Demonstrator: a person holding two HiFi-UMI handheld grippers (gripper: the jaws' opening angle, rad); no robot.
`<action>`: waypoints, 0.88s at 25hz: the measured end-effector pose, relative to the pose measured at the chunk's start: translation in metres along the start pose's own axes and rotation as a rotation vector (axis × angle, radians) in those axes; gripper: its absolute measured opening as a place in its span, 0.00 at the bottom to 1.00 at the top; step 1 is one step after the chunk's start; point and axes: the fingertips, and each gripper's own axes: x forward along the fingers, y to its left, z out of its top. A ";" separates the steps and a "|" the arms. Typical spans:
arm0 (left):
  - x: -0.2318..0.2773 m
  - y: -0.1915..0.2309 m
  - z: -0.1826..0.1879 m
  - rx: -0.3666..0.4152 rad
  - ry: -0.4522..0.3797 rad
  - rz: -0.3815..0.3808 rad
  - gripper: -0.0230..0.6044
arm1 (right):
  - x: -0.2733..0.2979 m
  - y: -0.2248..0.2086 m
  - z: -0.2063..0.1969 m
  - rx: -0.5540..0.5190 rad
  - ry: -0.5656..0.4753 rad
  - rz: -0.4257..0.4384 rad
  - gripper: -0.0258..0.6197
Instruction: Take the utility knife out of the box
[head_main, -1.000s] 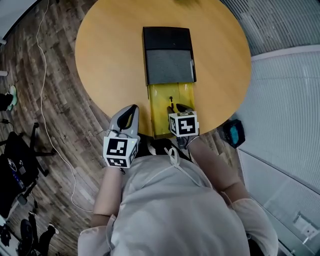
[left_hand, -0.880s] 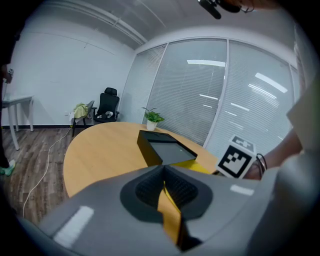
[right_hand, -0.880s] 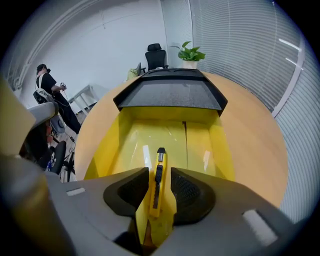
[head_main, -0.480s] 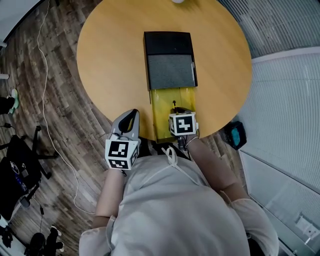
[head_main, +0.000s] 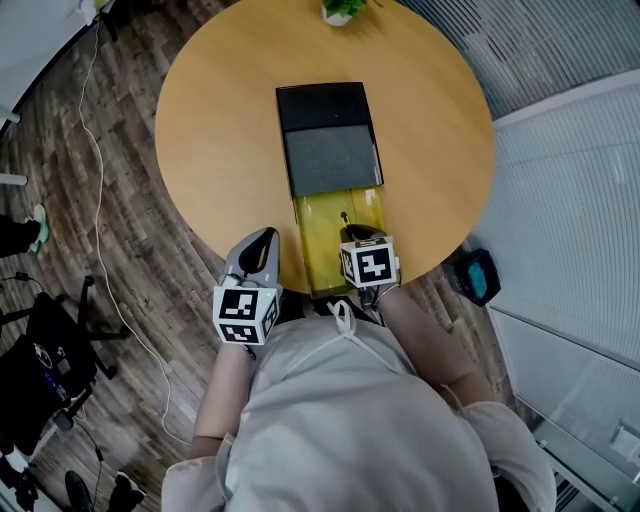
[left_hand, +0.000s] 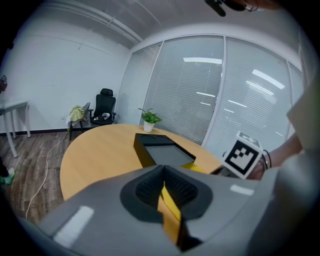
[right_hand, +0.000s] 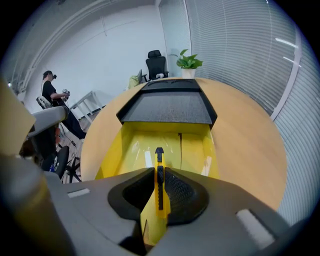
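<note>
A black box (head_main: 328, 135) lies on the round wooden table (head_main: 220, 110), its yellow drawer (head_main: 318, 225) pulled out toward me. The yellow utility knife (right_hand: 159, 175) with a black slider stands on edge in the drawer. My right gripper (right_hand: 159, 192) points steeply down into the drawer (right_hand: 130, 145). Its jaws are closing and the ribbed pads press on the knife from both sides. In the head view the right gripper (head_main: 360, 237) covers most of the knife. My left gripper (head_main: 262, 245) hovers at the table's near edge, left of the drawer, its jaws together (left_hand: 165, 192) with nothing held.
A small potted plant (head_main: 340, 10) stands at the table's far edge. An office chair (left_hand: 104, 105) and a person (right_hand: 50, 90) are off in the room. A teal object (head_main: 474, 275) sits on the floor at the right. A cable runs over the wood floor at left.
The right gripper's jaws have narrowed around the knife in the drawer. Both hands have stayed where they were; the head view has shifted a little.
</note>
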 end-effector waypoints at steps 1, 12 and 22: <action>0.000 -0.003 0.005 0.009 -0.005 -0.004 0.05 | -0.007 -0.001 0.006 0.001 -0.025 0.005 0.14; -0.003 -0.050 0.080 0.146 -0.140 -0.053 0.05 | -0.106 -0.007 0.081 -0.012 -0.345 0.070 0.14; -0.020 -0.079 0.148 0.198 -0.267 -0.026 0.05 | -0.206 0.001 0.138 -0.077 -0.621 0.141 0.14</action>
